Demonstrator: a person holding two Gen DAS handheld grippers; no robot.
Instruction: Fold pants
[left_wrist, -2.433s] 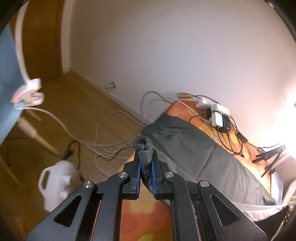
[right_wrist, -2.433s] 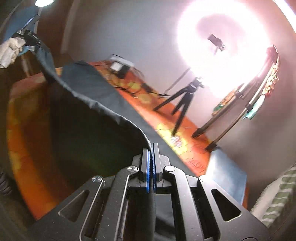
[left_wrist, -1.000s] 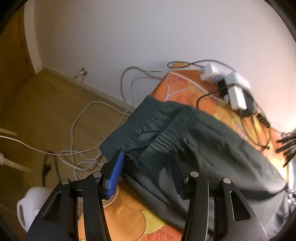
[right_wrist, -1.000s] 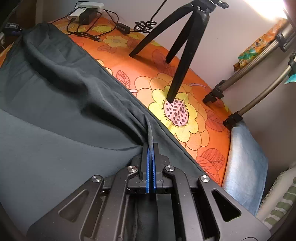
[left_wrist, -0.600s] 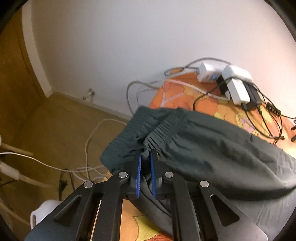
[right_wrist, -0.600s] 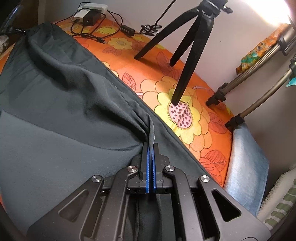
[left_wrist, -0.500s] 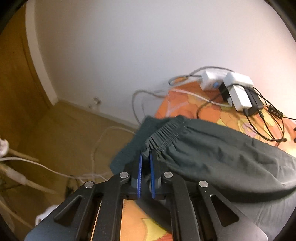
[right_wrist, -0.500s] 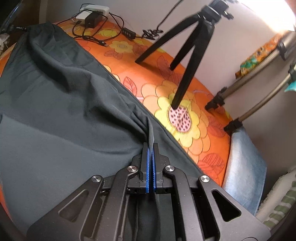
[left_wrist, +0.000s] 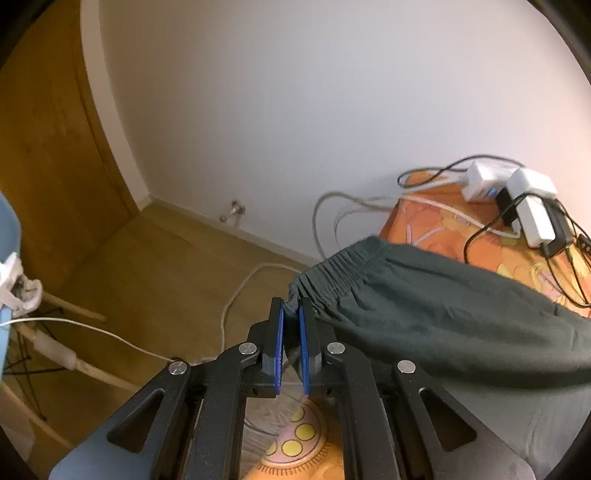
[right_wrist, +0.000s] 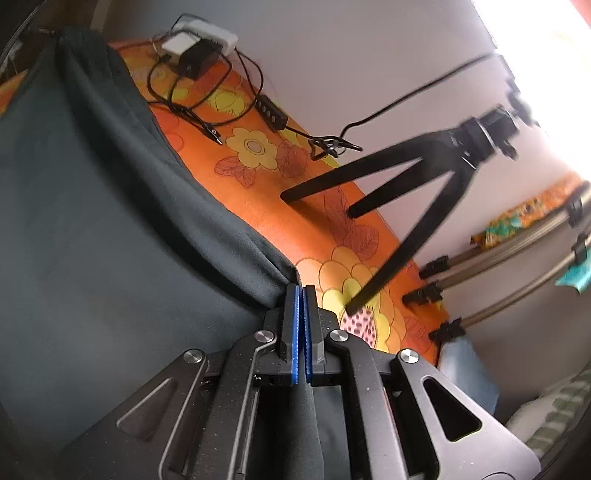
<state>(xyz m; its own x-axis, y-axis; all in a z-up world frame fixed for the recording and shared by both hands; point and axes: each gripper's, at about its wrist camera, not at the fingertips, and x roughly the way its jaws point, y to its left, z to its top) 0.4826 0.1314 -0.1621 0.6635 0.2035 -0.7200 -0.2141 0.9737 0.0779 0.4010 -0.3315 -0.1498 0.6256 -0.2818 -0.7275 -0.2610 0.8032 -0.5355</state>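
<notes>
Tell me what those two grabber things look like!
Both look alike. The left gripper and the right gripper are made of matte black, slightly grainy plastic. Each has two slanted arms with long cut-out slots and round silver bolts at the joints. The jaws are straight black bars lined with bright blue ridged pads. No cables, labels, hands or sleeves show.

Orange flowered tabletop (right_wrist: 258, 192) under the dark pants (right_wrist: 92, 221).
White power strip (left_wrist: 491, 177), chargers (left_wrist: 535, 218) and black cables (right_wrist: 207, 114) lie at one end; a black tripod (right_wrist: 406, 192) stands beside the pants.
</notes>
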